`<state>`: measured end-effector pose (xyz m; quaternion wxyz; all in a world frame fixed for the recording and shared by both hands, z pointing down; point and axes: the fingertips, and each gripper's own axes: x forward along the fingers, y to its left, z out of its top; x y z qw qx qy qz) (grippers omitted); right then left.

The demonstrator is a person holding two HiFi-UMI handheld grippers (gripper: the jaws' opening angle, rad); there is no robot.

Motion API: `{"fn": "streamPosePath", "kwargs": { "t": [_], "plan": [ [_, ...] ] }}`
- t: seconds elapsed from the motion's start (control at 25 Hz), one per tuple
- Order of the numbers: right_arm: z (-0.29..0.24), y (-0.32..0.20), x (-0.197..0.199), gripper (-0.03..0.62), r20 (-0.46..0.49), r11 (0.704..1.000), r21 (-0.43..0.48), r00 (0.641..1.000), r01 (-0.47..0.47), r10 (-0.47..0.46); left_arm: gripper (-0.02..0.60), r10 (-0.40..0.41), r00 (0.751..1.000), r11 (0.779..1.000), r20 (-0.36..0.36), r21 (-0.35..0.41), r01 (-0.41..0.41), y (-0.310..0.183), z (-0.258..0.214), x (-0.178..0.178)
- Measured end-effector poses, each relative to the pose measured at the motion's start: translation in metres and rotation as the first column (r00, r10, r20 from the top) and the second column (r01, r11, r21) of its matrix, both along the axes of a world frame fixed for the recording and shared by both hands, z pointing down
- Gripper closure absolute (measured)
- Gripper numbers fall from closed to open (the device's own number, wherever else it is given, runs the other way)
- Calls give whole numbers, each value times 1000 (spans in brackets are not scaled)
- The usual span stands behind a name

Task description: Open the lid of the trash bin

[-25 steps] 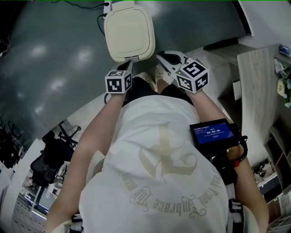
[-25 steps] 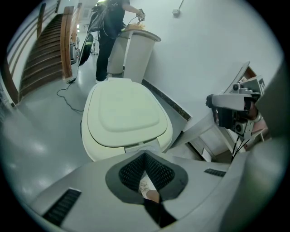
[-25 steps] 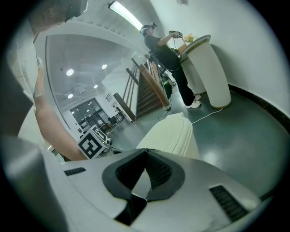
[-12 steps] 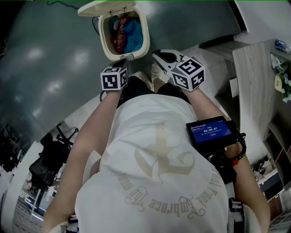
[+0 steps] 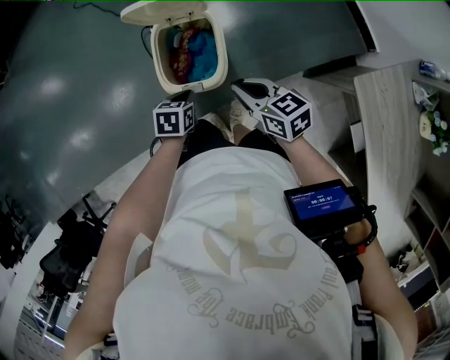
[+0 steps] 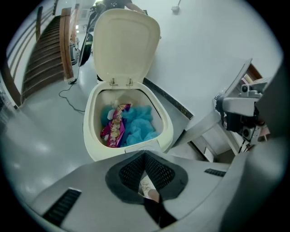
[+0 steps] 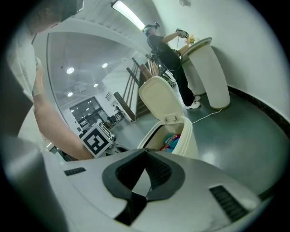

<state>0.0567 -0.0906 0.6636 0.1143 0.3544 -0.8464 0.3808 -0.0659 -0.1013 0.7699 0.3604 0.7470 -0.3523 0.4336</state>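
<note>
The cream trash bin stands on the grey floor in front of me with its lid swung up and back. Inside lie a blue bag and a red-purple wrapper. In the left gripper view the bin's rim sits just beyond the jaws and the lid stands upright on its hinges. My left gripper is shut and empty, close to the bin's near edge. My right gripper is shut and empty, to the right of the bin, whose lid leans back.
A second person stands at a taller bin by the far wall. A cable trails over the floor and a wooden staircase rises at left. A wooden shelf unit is on my right; office chairs behind left.
The bin's lid was down a second ago; it swung up half a second ago and stays open. Both grippers have barely shifted.
</note>
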Motion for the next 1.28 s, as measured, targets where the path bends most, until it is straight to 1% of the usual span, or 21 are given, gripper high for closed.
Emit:
{"fn": "streamPosePath", "kwargs": {
  "t": [0.12,0.2,0.36,0.56,0.72,0.96,1.12,1.28],
  "plan": [
    [0,-1,1,588,-5,1000,9,1000,0,0,566,-50,997,999,-58,-4,50,-2,-2,2],
    [0,-3,3,588,-9,1000,14,1000,-2,3,567,-82,992,996,-95,8,84,-5,-7,-1],
    [-4,-8,7,588,-18,999,33,1000,-7,7,568,-125,982,989,-144,60,135,-11,-23,-8],
    [-19,-16,4,588,-29,998,67,1000,-2,4,568,-176,958,969,-228,131,210,-16,-60,-14],
    [-34,-25,1,588,-35,995,101,999,14,-10,568,-184,938,952,-293,184,244,-20,-91,-12],
    [-62,-35,-9,588,-38,986,161,999,43,-38,568,-171,910,927,-379,251,278,-26,-134,-12],
    [-81,-42,-16,588,-21,979,195,999,54,-51,568,-163,893,911,-420,283,300,-30,-157,-18],
    [-101,-45,-21,588,-4,969,236,998,68,-69,568,-157,883,896,-442,313,316,-30,-174,-24]
  ]
}}
